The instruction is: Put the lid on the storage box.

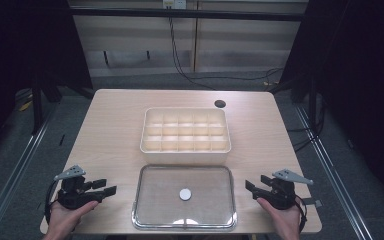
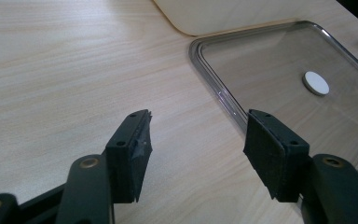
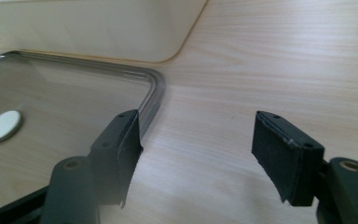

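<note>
A cream plastic organiser box (image 1: pixel 185 131) with several small compartments sits at the middle of the wooden table (image 1: pixel 110 125). In front of it lies a clear rectangular lid (image 1: pixel 152 200) with a small white disc (image 1: pixel 185 194) at its centre. My left gripper (image 1: pixel 106 186) rests near the front left edge, left of the lid, open with nothing between its jaws. My right gripper (image 1: pixel 250 186) rests at the front right, beside the lid, also open and holding nothing. The left gripper view has the lid's corner (image 2: pixel 205 51) and disc (image 2: pixel 316 83). In the right gripper view are the lid (image 3: pixel 151 84) and disc (image 3: pixel 2 125).
A dark round cable hole (image 1: pixel 220 104) lies at the table's back right. Black cables (image 1: pixel 180 60) hang from the wall behind. Dark floor and metal rails run along both sides of the table.
</note>
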A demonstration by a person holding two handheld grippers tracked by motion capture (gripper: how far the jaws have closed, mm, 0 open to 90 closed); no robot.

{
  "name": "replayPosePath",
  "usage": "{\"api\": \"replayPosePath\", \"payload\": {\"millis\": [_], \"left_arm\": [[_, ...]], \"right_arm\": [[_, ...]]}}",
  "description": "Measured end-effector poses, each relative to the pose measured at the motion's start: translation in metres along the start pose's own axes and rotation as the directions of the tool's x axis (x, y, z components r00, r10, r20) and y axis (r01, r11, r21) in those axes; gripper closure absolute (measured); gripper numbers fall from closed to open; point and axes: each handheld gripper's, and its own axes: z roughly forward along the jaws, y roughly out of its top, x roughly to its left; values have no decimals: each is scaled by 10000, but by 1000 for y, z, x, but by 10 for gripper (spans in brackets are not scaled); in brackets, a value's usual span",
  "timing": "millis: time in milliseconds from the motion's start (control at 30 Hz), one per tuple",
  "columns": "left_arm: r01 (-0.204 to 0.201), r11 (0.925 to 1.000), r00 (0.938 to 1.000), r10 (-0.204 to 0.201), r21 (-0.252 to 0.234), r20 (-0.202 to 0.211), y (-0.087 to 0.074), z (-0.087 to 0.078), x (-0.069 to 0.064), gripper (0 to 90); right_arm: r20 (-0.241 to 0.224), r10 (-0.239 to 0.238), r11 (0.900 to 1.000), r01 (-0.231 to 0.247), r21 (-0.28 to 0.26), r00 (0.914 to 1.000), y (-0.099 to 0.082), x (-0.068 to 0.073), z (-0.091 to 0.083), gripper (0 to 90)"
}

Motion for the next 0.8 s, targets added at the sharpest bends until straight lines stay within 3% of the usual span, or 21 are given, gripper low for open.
{"api": "replayPosePath", "payload": {"millis": [67,133,200,300,367,433,467,533,700,800], "left_arm": [[40,10000,10000,-40,26,83,0,0,-1,409],[-34,9999,9999,32,141,137,-1,1,-2,416],[24,9997,10000,-23,257,-44,-2,3,-4,420],[77,9993,9999,-73,354,-125,-2,5,-5,419],[-136,9994,9999,139,334,-102,-1,3,-8,425],[-213,9995,9998,212,231,38,-1,3,-9,437],[-267,9994,9992,260,207,298,1,1,-11,436],[-309,9994,9986,303,141,427,5,1,-15,436],[-497,9983,9977,483,288,467,14,7,-20,435],[-860,9949,9956,839,520,414,22,16,-25,466]], "right_arm": [[-218,89,9999,-87,75,9997,0,1,0,336],[-140,-95,9999,96,89,9999,0,3,-2,348],[-344,16,9999,-11,139,9994,0,3,-2,376],[-181,-32,10000,34,91,9998,-1,5,-3,405],[-157,-257,9991,262,341,9995,0,7,-4,448],[-231,-270,9992,277,283,9994,1,10,-5,433],[-427,-201,9989,219,413,9989,2,11,-5,435],[-429,-254,9977,280,621,9988,6,15,-6,421],[-799,-365,9968,420,675,9961,18,23,-6,394],[-1121,-474,9959,557,719,9926,27,31,0,383]]}}
